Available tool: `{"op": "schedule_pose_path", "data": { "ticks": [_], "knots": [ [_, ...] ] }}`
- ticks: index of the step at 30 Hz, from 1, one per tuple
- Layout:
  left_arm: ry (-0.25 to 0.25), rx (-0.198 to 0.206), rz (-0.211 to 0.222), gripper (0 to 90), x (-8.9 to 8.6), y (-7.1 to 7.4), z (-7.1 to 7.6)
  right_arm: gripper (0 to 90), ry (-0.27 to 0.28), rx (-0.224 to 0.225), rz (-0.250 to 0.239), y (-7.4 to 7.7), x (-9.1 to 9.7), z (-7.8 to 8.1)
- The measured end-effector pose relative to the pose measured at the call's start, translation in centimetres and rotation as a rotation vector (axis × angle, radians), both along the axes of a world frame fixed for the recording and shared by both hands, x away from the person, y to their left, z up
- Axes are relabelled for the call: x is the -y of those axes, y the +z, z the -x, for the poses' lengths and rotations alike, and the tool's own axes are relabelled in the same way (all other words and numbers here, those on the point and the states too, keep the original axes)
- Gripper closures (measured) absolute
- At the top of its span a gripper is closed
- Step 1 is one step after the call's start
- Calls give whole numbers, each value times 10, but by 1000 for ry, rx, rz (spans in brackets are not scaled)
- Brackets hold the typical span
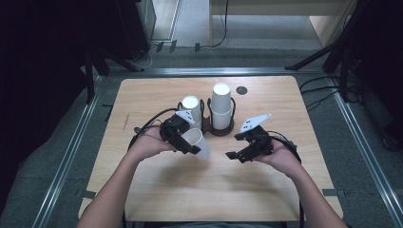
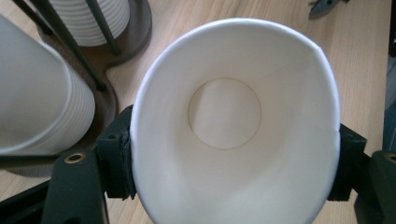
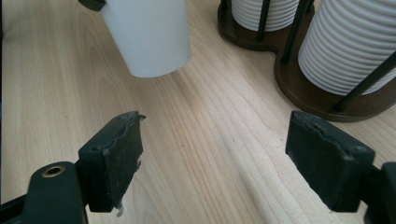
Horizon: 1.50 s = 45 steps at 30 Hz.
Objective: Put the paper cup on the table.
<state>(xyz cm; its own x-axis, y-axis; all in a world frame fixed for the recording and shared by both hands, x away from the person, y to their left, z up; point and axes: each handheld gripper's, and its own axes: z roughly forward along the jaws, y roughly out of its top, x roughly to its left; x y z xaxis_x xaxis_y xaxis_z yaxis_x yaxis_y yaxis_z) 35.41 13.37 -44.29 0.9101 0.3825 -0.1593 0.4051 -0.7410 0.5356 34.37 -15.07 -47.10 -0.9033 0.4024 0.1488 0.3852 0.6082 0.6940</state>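
Wooden table (image 1: 157, 190), dark cup holder (image 1: 221, 129), two cup stacks, black round spot (image 1: 242, 90)

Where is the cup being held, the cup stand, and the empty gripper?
cup (image 1: 199, 142), high view, on its side wall.
stand (image 1: 223, 129), high view, on its brown base.
right gripper (image 3: 212, 158), right gripper view, midway between its open jaws.

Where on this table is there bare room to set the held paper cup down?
Bare wood lies along the near edge of the table, between the forearms, and at the far left corner. The middle is crowded: the cup holder with its stacks, the paper cup in the left hand-held gripper, and the right hand-held gripper.
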Motion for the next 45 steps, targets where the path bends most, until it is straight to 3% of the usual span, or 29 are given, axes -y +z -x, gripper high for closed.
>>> {"op": "schedule_pose_path", "data": {
  "ticks": [8, 16, 23, 40, 45],
  "knots": [
    [-11, 8, -7, 247, -12, 1, 3, 189, -21, 21, -4, 2, 5, 0],
    [13, -5, -10, 247, -27, 0, 6, 188, -45, 41, -16, 4, 8, -3],
    [47, -26, -13, 247, -41, -1, 5, 188, -59, 35, -29, 6, 10, -7],
    [136, -17, -5, 246, -75, 4, 3, 188, -103, 47, -7, 3, 15, -16],
    [157, -17, -5, 246, -85, 4, 1, 188, -115, 40, -31, 3, 17, -18]
  ]
}}
